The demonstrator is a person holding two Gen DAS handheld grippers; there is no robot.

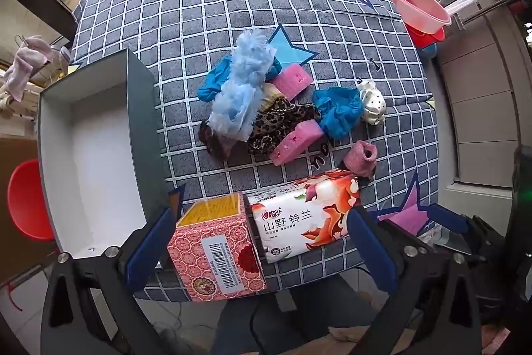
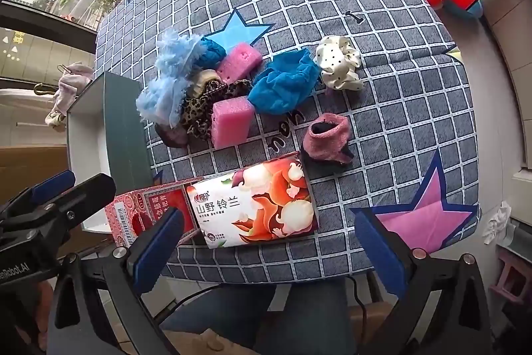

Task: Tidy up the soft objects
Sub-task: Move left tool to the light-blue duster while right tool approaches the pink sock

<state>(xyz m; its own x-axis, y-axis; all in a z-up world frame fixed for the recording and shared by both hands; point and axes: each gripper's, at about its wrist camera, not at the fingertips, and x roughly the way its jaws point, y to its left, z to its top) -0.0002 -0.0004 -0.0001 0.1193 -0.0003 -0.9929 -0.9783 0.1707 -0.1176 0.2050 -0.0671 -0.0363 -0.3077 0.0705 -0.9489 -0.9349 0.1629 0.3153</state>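
**On the checked cloth: both grippers spread, nothing picked yet**

On the table's near edge I hold both grippers just short of the work. My left gripper (image 1: 262, 242) is spread wide and holds nothing; the red patterned carton (image 1: 216, 250) sits between its fingers but neither pad touches it. My right gripper (image 2: 269, 250) is likewise spread and empty, with the tissue pack (image 2: 256, 205) lying ahead of it.

Where things lie:
- Open box (image 1: 89, 162), white inside, at the left of the cloth (image 1: 206, 5), apparently empty. I judge it to be the destination.
- Central heap: pale blue fluffy piece (image 1: 241, 92) on top, leopard-print scrunchie (image 1: 276, 122) beneath, two pink sponges (image 1: 292, 80) (image 1: 296, 140) touching it.
- Blue cloth (image 2: 282, 85) and polka-dot scrunchie (image 2: 339, 65), touching each other, right of the heap.
- Pink sock (image 2: 327, 137) apart, just behind the tissue pack.

Step in hand, as I read it: first pick, not yet begun.

Notes for doing it well:
- Start with a loose item, the sock for the right gripper, not the tangled heap.
- Come down over it, pinch a thick fold, not an edge.
- Sponges: close gently on the broad faces; they will compress.
- From the heap, lift the top fluffy piece first, so nothing drags along.
- Keep the arms from crossing near the box.
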